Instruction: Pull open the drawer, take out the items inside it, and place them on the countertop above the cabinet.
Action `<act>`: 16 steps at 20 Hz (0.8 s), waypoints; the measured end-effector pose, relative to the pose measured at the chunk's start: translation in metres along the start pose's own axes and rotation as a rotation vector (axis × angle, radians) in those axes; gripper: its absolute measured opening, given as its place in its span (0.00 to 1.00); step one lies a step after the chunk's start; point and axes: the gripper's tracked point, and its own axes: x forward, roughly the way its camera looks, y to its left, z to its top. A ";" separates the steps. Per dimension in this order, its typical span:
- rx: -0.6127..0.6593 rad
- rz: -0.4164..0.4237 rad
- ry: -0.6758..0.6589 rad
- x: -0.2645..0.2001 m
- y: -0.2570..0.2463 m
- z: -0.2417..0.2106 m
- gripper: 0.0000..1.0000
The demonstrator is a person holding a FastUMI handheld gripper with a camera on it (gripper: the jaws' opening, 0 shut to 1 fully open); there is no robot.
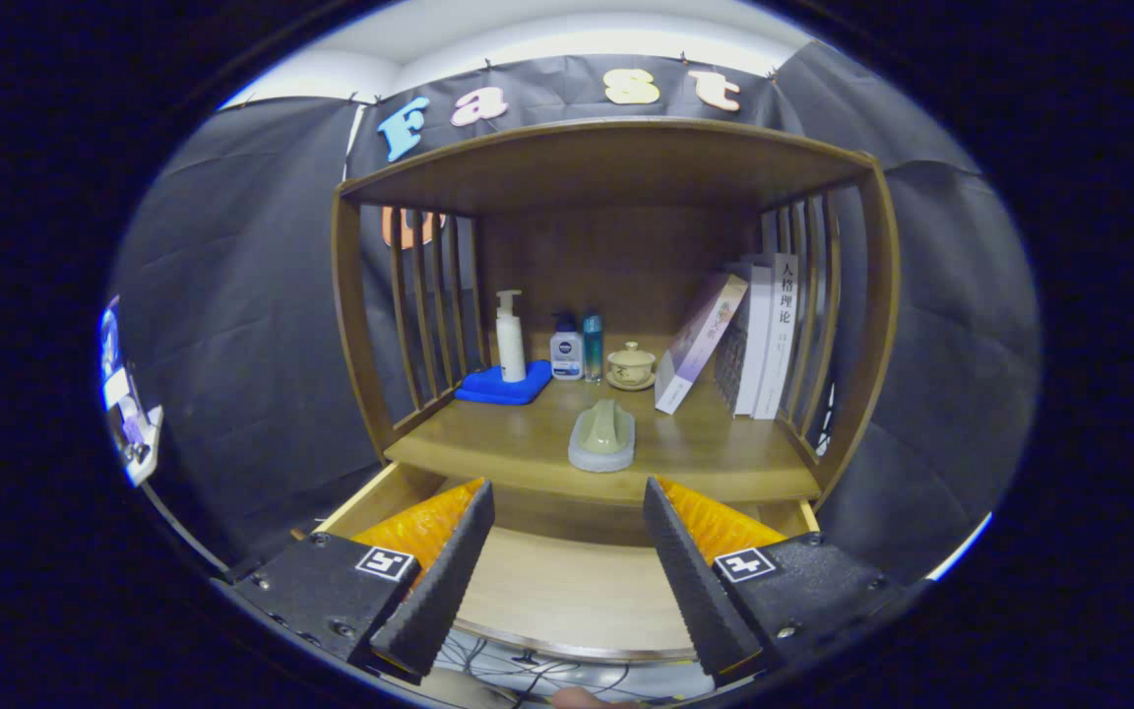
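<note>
The gripper [567, 512] hangs with its jaws spread wide, nothing between them, above the pulled-out drawer [567, 591], whose bare floor shows between the fingers. Just beyond the tips, a brush [602, 438] lies near the countertop [724, 463] front edge, open wood on both sides.

The cabinet [616, 167] is warm brown wood with a visible grain, and its worktop [528, 443] and the open drawer [567, 591] below share the same tone, slightly paler. At the back of the worktop a white pump bottle [510, 337] stands on a bright blue cloth [503, 387]. Right of it come a white-and-dark-blue bottle [566, 354], a teal bottle [593, 347] and a cream lidded cup [631, 366]. Nearer the drawer lies a pale green and grey brush [602, 436]. The books [759, 335] are white, one leaning cover tinted lilac.
</note>
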 end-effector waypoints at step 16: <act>-0.056 -0.027 -0.162 -0.052 0.044 -0.106 0.99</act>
